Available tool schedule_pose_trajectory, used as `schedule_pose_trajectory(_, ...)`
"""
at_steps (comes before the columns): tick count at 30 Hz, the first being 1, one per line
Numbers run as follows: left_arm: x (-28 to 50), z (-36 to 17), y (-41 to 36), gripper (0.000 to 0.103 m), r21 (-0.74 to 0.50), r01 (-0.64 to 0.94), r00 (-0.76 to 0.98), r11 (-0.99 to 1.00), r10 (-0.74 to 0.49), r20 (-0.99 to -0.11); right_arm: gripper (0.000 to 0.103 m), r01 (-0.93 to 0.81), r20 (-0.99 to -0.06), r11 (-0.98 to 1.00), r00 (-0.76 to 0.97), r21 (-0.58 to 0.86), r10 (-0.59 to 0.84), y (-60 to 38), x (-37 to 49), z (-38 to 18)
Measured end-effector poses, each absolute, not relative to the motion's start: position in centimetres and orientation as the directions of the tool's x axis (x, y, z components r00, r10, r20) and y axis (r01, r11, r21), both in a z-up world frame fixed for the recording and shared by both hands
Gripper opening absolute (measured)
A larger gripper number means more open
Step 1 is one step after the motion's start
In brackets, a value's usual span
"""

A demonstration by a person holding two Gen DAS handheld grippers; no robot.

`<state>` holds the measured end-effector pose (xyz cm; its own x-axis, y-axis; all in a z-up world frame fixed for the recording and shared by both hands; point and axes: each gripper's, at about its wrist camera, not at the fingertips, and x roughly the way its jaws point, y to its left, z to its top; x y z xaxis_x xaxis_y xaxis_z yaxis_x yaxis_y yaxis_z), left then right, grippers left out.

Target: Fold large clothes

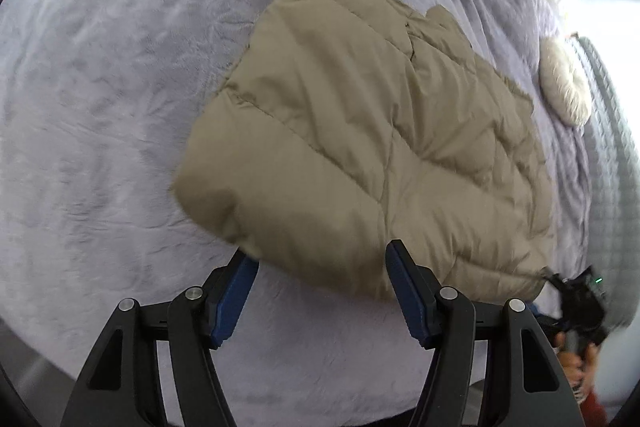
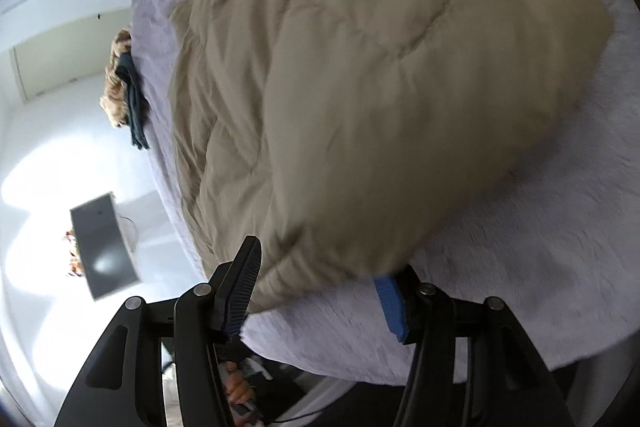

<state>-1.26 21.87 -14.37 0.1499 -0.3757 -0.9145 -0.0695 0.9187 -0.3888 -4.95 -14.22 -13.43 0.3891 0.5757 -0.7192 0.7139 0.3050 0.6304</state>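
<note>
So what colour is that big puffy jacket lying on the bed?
Khaki tan, quilted jacket, on a pale lilac bed cover; clearest in the left wrist view.

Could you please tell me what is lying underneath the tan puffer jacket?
The tan puffer jacket lies on a lavender plush blanket, which shows all around it. Whatever lies between the jacket's folded layers or beneath the blanket is covered.

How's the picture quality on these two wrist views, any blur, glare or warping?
Left wrist view: fisheye bends the lavender bedspread; the tan puffer coat is fairly sharp, its near edge smeared, with blown-out brightness at the upper right. Right wrist view: the coat is softly motion-blurred, and the white floor is overexposed.
</note>
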Motion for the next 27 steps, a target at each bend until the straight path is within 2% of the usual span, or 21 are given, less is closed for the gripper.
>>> schedule_pose_trajectory(5, -1.8, -12.2, 22.2, 0.066, -0.354, -0.046, 0.171, 0.934, -0.342, -0.924, 0.06, 0.666, -0.721, 0.383, 0.347, 0.64, 0.6, -14.6, -5.6, -9.6)
schedule_pose_trajectory(13, -0.6, -10.8, 21.8, 0.066, -0.317, -0.03, 0.182, 0.948, -0.306, -0.934, 0.06, 0.625, -0.724, 0.444, 0.305, 0.642, 0.619, -11.3, -4.0, -9.0)
schedule_pose_trajectory(20, 0.8, -10.1, 19.4, 0.066, -0.289, 0.054, 0.174, 0.956, -0.294, -0.94, 0.06, 0.542, -0.806, 0.619, 0.217, 0.569, 0.551, -9.0, -2.5, -7.2)
schedule_pose_trajectory(27, 1.6, -9.6, 18.2, 0.066, -0.246, 0.117, 0.193, 0.962, -0.265, -0.945, 0.06, 0.501, -0.863, 0.714, 0.156, 0.489, 0.481, -6.2, -0.3, -6.1)
